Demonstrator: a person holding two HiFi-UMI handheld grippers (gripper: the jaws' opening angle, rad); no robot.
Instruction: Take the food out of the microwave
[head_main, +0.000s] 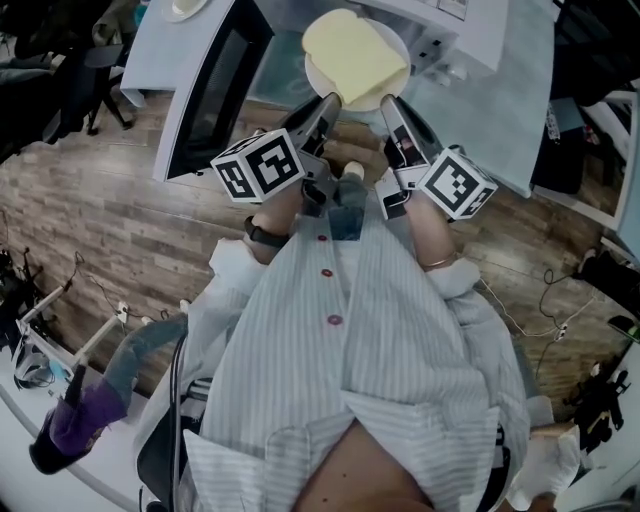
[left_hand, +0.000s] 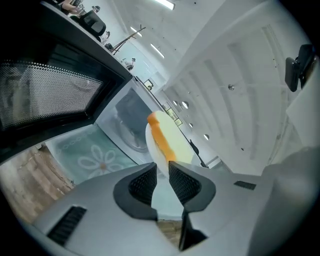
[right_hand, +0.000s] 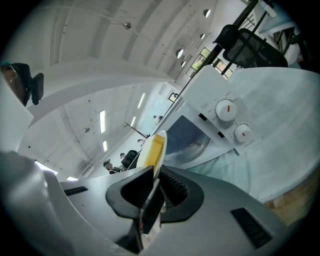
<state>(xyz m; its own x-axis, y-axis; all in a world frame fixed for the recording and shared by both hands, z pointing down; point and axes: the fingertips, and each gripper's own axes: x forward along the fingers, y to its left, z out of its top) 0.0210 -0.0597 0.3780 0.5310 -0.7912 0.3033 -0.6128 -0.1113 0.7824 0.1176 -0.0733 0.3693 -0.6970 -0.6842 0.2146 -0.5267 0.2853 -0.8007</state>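
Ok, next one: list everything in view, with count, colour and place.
plate: one, white, before the open microwave, between both grippers
food slice: one, pale yellow, on the plate
microwave: one, white, behind the plate, door open leftward
knobs: two, white with red marks, microwave panel
tablecloth: one, pale blue-green, under the microwave
floor: one, brown wood planks, below
shirt: one, pale striped, on the person
wristwatch: one, black, left wrist
left gripper: one, grey, shut on the plate's left rim
right gripper: one, grey, shut on the plate's right rim
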